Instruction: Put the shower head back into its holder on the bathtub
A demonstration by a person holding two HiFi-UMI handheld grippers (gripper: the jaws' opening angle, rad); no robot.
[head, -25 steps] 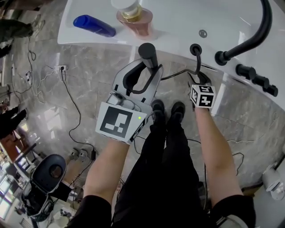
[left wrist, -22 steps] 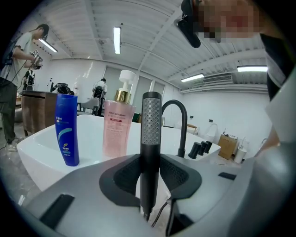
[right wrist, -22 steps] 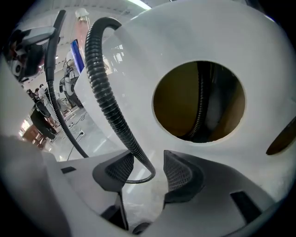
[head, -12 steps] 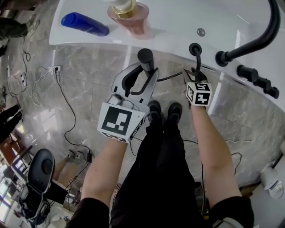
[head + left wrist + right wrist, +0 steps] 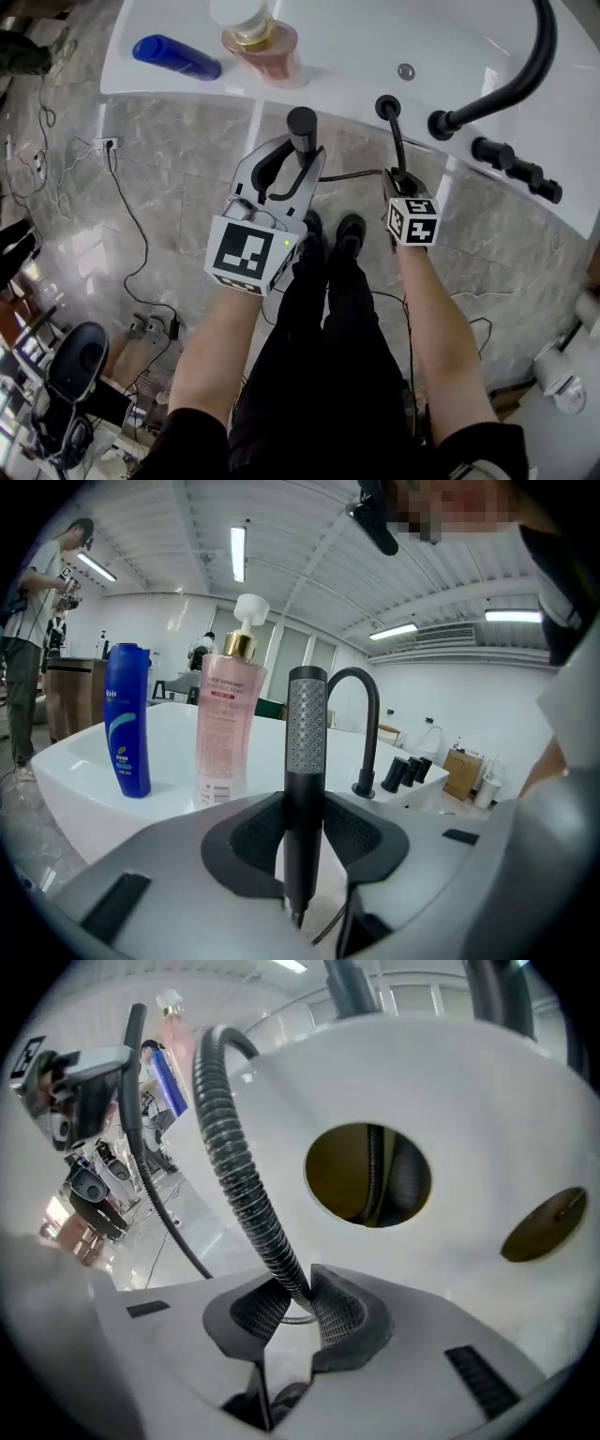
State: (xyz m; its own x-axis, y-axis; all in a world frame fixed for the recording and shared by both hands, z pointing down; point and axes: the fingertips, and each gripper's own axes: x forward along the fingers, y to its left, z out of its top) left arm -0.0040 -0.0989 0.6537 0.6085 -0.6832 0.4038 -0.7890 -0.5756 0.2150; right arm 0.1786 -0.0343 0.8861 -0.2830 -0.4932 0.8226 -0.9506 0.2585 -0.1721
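Shower head: we see a slim dark-grey stick with a perforated face, upright, clamped low on its stem by the left gripper, out of its holder.
Hose: ribbed and dark. We follow it from the holder down to the right gripper, whose jaws are closing on it.
Holder: a round black-ringed hole in the white bathtub rim, with only the hose through it.

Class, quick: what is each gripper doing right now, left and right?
Left gripper: shut on the shower head, held upright.
Right gripper: jaws closing, pinching the hose between them.
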